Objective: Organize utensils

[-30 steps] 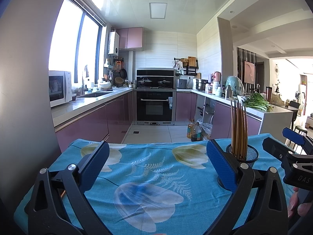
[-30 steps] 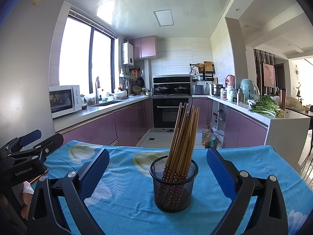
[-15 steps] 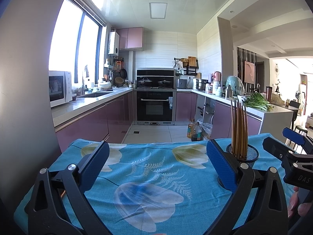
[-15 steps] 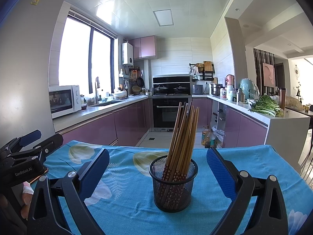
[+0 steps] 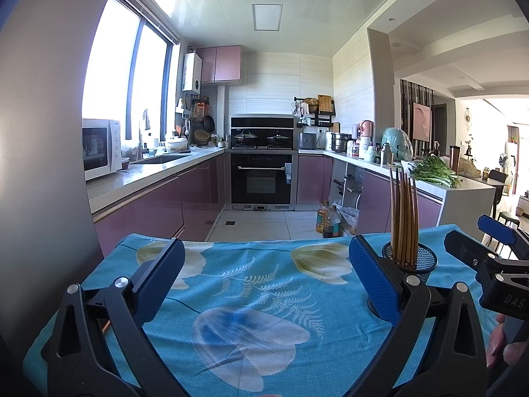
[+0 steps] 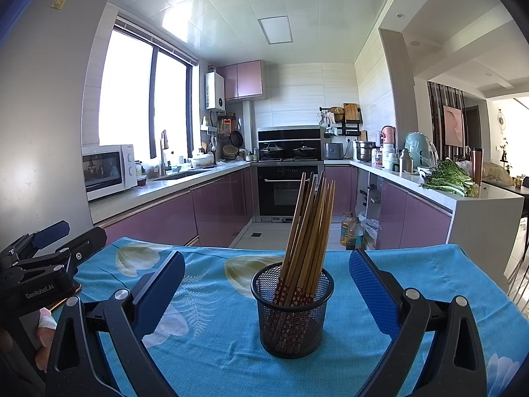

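A black mesh cup (image 6: 292, 311) stands upright on the blue flowered tablecloth (image 6: 363, 274) and holds several wooden chopsticks (image 6: 309, 231) that lean right. My right gripper (image 6: 266, 286) is open and empty, with the cup between and just beyond its blue pads (image 6: 372, 292). My left gripper (image 5: 264, 279) is open and empty over bare cloth (image 5: 251, 284). In the left wrist view the cup (image 5: 420, 259) with chopsticks (image 5: 403, 215) sits behind the right pad, and the right gripper (image 5: 496, 254) shows at the right edge. The left gripper (image 6: 43, 258) shows at the left edge of the right wrist view.
The table's far edge (image 6: 297, 251) drops to the kitchen floor. Purple cabinets (image 6: 165, 221) and an oven (image 6: 281, 192) lie beyond. A white counter with greens (image 6: 449, 182) stands at the right. Oil bottles (image 5: 329, 221) sit on the floor.
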A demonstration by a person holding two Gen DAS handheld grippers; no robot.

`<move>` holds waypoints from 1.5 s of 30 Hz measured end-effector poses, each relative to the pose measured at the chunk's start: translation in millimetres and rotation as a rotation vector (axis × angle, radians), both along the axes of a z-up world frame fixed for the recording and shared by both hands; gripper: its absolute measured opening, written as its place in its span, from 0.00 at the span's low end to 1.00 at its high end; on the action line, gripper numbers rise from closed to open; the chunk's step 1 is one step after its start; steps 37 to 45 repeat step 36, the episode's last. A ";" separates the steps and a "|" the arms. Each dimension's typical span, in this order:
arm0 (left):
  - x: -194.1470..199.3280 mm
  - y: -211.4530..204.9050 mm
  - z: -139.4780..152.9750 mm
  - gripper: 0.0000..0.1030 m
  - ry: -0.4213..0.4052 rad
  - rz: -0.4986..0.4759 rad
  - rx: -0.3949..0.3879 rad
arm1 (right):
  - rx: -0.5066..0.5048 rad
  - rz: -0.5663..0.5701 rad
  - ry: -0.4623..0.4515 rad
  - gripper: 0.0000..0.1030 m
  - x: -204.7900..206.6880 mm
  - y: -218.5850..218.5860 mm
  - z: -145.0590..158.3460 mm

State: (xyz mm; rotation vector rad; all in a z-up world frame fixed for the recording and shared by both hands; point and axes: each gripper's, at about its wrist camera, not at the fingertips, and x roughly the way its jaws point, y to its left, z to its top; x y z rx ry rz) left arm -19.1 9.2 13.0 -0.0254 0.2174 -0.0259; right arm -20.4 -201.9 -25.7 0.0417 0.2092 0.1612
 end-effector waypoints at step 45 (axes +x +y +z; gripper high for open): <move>24.7 13.6 -21.8 0.95 0.121 0.036 0.008 | -0.070 -0.122 0.099 0.94 17.4 -35.6 -19.4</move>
